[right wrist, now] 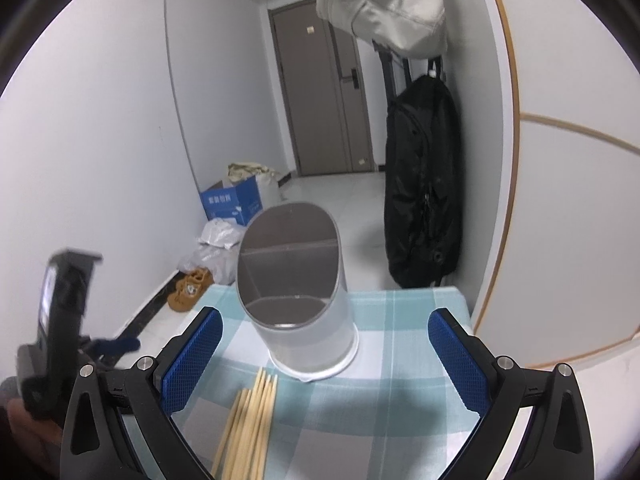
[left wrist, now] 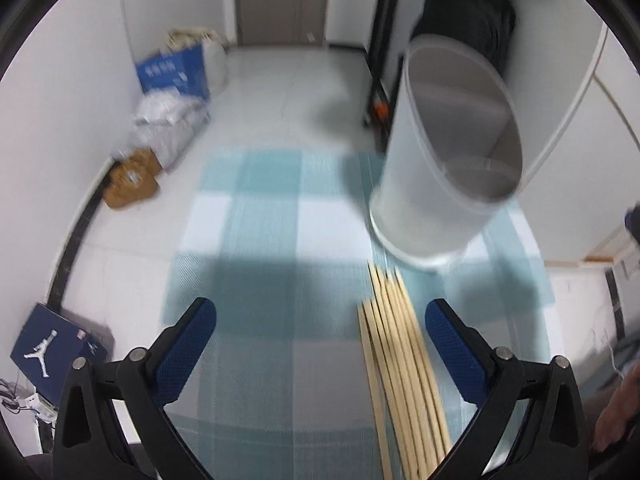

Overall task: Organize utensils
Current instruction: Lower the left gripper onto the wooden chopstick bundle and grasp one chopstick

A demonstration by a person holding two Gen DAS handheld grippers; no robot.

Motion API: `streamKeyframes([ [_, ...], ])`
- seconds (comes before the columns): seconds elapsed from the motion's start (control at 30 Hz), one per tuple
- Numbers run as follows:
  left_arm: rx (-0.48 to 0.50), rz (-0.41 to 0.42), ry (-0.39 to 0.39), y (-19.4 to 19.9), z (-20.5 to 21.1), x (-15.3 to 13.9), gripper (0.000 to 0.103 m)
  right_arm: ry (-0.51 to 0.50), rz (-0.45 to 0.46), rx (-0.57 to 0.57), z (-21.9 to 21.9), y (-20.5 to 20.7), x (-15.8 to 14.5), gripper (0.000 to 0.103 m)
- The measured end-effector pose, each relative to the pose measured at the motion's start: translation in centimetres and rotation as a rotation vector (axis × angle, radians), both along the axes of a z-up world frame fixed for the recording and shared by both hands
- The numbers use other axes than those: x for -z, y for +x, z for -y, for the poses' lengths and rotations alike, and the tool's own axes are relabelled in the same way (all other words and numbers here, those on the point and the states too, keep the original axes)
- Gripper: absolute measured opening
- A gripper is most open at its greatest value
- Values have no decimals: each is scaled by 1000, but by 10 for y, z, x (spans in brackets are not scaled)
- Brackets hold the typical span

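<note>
Both grippers are held wide open and empty: the left gripper (left wrist: 320, 344) and the right gripper (right wrist: 324, 352) hover over a blue-checked tablecloth (right wrist: 400, 392). Wooden chopsticks (right wrist: 250, 420) are laid in a bundle on the cloth, just before a white oval holder (right wrist: 296, 292) divided into compartments and standing upright.
</note>
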State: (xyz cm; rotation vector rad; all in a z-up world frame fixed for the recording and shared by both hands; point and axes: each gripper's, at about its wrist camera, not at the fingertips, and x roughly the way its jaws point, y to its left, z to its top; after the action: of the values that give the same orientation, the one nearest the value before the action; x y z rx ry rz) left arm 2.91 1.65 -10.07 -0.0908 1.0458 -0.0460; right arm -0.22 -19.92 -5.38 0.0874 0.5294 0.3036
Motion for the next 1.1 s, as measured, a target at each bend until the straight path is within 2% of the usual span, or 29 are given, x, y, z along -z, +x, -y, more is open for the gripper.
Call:
streamKeyframes([
  [0.2, 45, -140, 17, 1, 4, 24, 96, -15, -44, -7, -2, 4, 5, 103],
  [0.3, 70, -166, 43, -1, 11, 27, 94, -21, -67, -14, -2, 7, 8, 103],
  [0.4, 79, -199, 98, -2, 15, 34, 88, -30, -81, -13, -1, 8, 9, 103],
  [0.5, 77, -250, 101, -1, 16, 43, 87, -29, -100, -9, 2, 10, 12, 103],
  [0.7, 60, -271, 86, 4, 17, 46, 87, -18, -112, 1, 5, 8, 11, 103],
  [0.9, 49, -298, 104, 10, 22, 51, 86, -21, -102, 2, 7, 5, 9, 103],
  [0.97, 48, -293, 100, 12, 20, 51, 79, -21, -100, 5, 9, 4, 10, 103],
  [1.03, 49, -280, 99, 14, 18, 50, 63, -14, -107, 7, 10, 5, 11, 103],
  [1.07, 51, -272, 96, 15, 18, 49, 58, -7, -112, 6, 11, 5, 12, 103],
  [1.1, 51, -266, 96, 17, 18, 49, 48, 1, -117, 5, 12, 6, 12, 103],
])
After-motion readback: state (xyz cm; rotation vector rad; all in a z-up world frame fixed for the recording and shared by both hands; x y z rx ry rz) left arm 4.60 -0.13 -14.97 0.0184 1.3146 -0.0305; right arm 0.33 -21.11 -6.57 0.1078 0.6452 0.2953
